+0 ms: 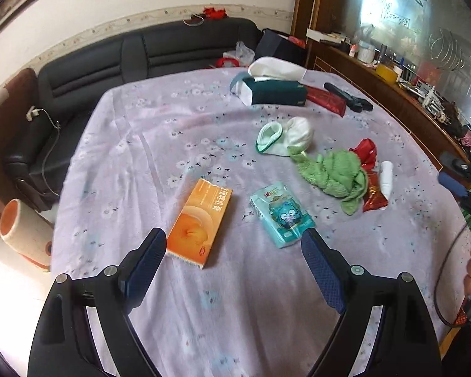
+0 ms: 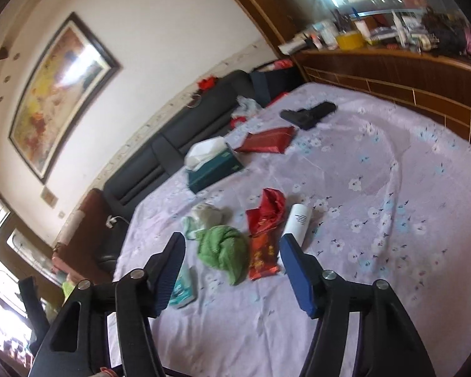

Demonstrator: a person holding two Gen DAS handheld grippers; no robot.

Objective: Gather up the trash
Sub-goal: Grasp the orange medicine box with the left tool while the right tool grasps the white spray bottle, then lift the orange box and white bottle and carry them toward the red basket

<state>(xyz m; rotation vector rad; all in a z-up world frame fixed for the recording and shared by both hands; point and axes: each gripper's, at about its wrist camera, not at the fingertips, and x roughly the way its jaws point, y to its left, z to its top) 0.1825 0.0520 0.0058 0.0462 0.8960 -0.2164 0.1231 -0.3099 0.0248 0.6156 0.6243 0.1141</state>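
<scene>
Left wrist view: a lilac floral bedspread [image 1: 141, 144] fills the frame; at centre lie an orange box [image 1: 199, 223] and a teal tissue pack [image 1: 281, 213], a red wrapper [image 1: 372, 185] at right. The left gripper [image 1: 234, 248] gapes wide, empty; the right gripper [image 2: 232, 251] stands partly open, empty.

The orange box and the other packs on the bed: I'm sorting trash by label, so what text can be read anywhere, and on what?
Orange box: large white Chinese characters along one edge, too distorted to quote.
Blue tissue pack: cartoon face; print too small.
White tube: dark lines, blurred.
Red wrapper: gold marks, unreadable.
Green tissue box: a small unreadable mark.
</scene>
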